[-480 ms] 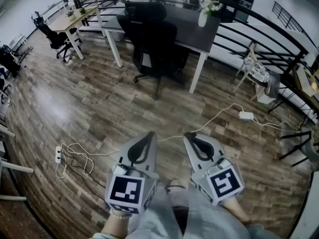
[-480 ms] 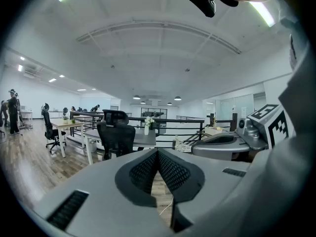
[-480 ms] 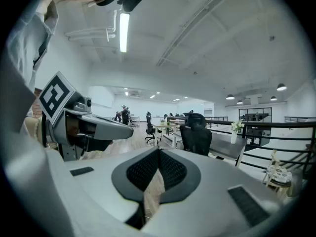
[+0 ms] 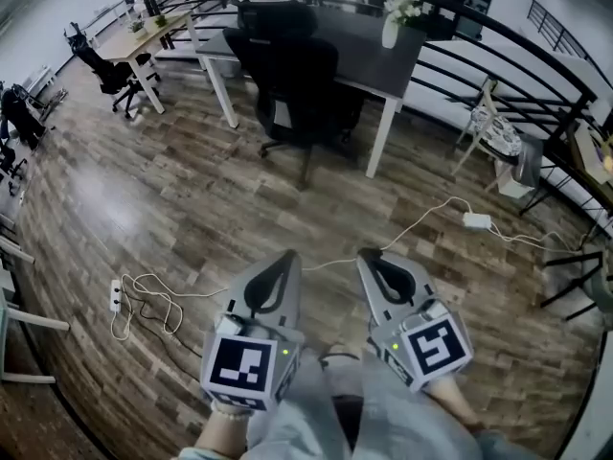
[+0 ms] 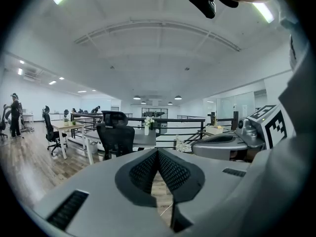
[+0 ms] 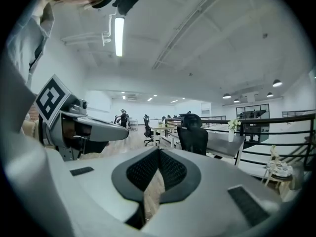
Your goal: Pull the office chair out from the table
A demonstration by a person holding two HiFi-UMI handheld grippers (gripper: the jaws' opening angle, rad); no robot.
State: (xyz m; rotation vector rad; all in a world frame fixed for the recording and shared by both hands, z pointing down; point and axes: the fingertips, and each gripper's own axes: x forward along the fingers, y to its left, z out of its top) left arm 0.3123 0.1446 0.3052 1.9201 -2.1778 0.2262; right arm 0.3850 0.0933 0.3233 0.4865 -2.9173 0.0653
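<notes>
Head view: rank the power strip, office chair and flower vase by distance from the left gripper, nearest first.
1. White power strip, on the floor left of the left gripper.
2. Black office chair, ahead, at the dark table.
3. Vase of flowers, on that table beyond the chair, to the right.

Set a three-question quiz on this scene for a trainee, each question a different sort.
1. True or false: the left tongs and the right tongs are both shut with nothing in them.
2. Where is the chair? A) standing pushed up to the table; B) lying on its side; C) gripped by the tongs.
3. Fill in: the white vase stands on the ____.

Key: 1 true; 2 A; 3 table.
</notes>
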